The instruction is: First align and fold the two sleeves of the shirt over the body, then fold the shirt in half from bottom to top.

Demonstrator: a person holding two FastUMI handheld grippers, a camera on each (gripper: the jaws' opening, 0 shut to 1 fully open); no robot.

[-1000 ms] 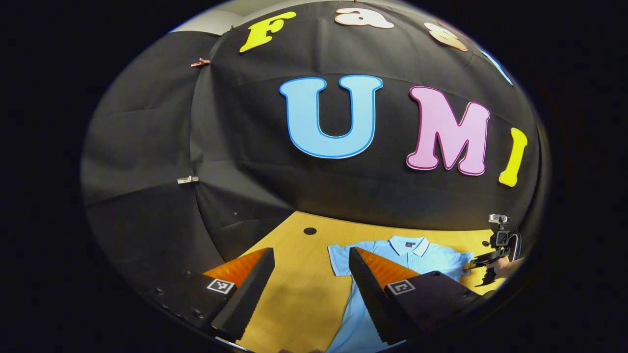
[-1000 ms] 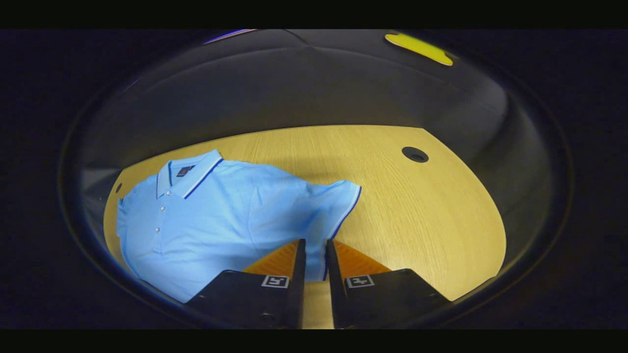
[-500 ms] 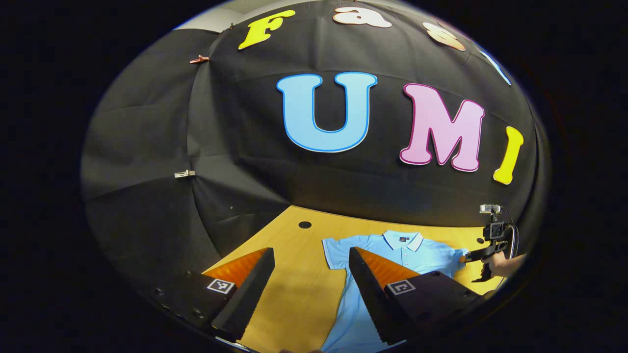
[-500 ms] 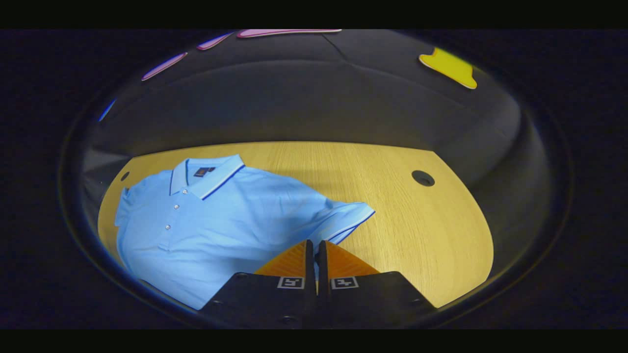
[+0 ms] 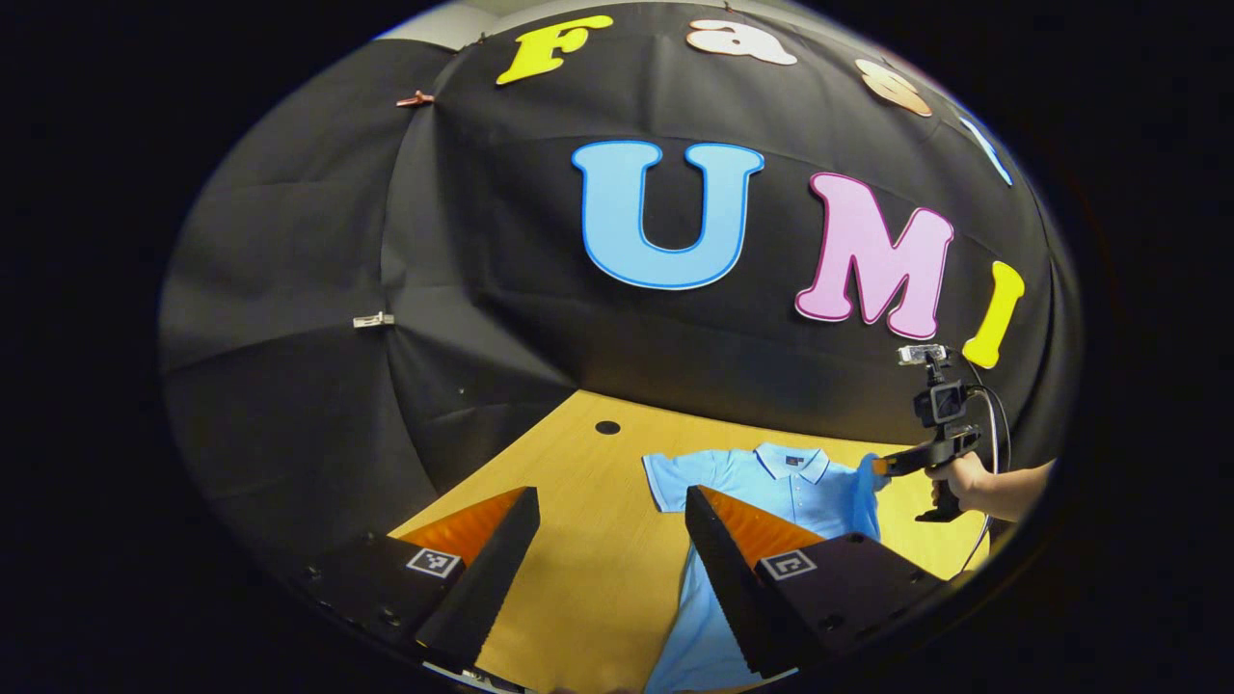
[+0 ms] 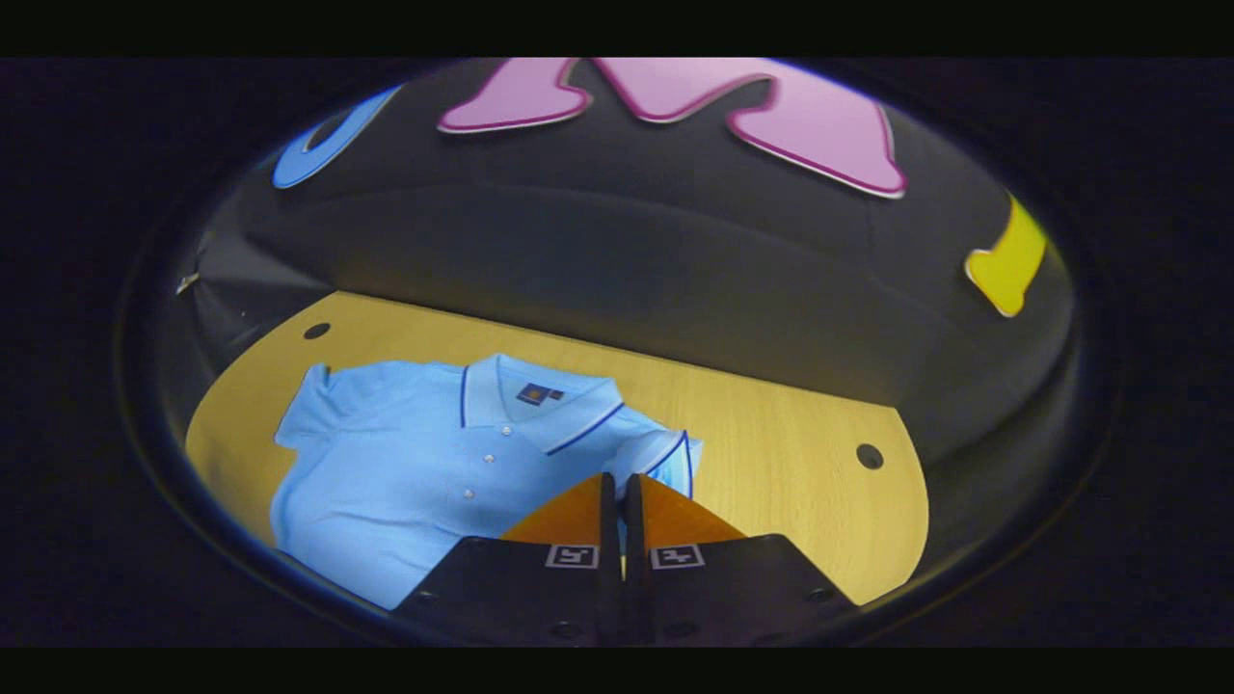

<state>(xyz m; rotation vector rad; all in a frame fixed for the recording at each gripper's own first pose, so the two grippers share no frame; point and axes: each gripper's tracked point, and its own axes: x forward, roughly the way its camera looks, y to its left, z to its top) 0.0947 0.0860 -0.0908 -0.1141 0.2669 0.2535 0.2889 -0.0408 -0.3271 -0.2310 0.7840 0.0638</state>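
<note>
A light blue polo shirt [image 6: 405, 463] with dark-trimmed collar lies face up on the wooden table [image 6: 791, 453]. My right gripper [image 6: 617, 479] is shut on the shirt's sleeve [image 6: 667, 453] and holds it raised off the table, toward the body. In the left gripper view that same gripper [image 5: 882, 467], held by a hand [image 5: 964, 477], hangs over the far side of the shirt [image 5: 771, 482]. My left gripper [image 5: 612, 501] stands open above the near side of the table, by the shirt's other sleeve [image 5: 665, 479], with nothing between its fingers.
The table has round cable holes [image 6: 869, 456] [image 6: 315, 331] near its back corners. Black cloth walls close the booth behind and on the left [image 5: 289, 337]. Bare wood lies to the right of the shirt in the right gripper view.
The right gripper closed on the sleeve, then lifted it and carried it inward over the shirt's body. The left gripper stayed open in about the same place.
</note>
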